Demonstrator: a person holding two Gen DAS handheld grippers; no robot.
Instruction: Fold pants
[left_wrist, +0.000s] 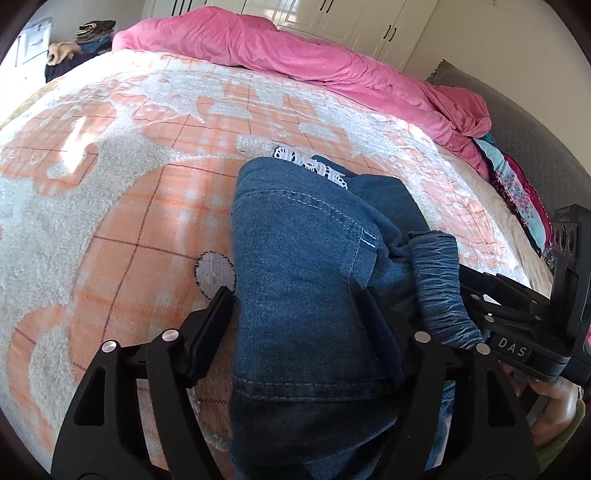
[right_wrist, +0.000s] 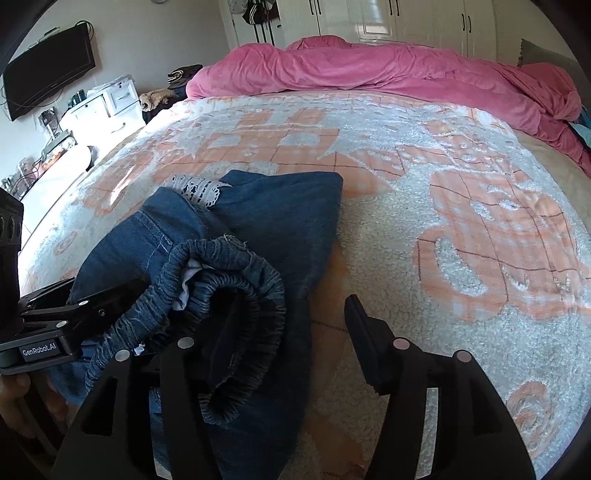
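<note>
Seemingly freshly folded, the blue denim pants (left_wrist: 306, 266) rest on the orange-and-white fleece bed (left_wrist: 129, 177); left tool (left_wrist: 295, 332) and right tool (right_wrist: 291, 332) stand released, freeing the cloth.

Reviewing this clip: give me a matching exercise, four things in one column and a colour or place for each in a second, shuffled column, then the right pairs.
Things:
1. jeans
2. comforter
3. lace trim
4. television

Descriptions:
A. pink, bunched along the far side of the bed
B. white, peeking out at the far end of the denim
C. dark, mounted on the wall at the left
D. blue, lying on the orange and white blanket between the open left gripper and open right gripper

Pairs: 1-D, 2-A, 3-B, 4-C
</note>
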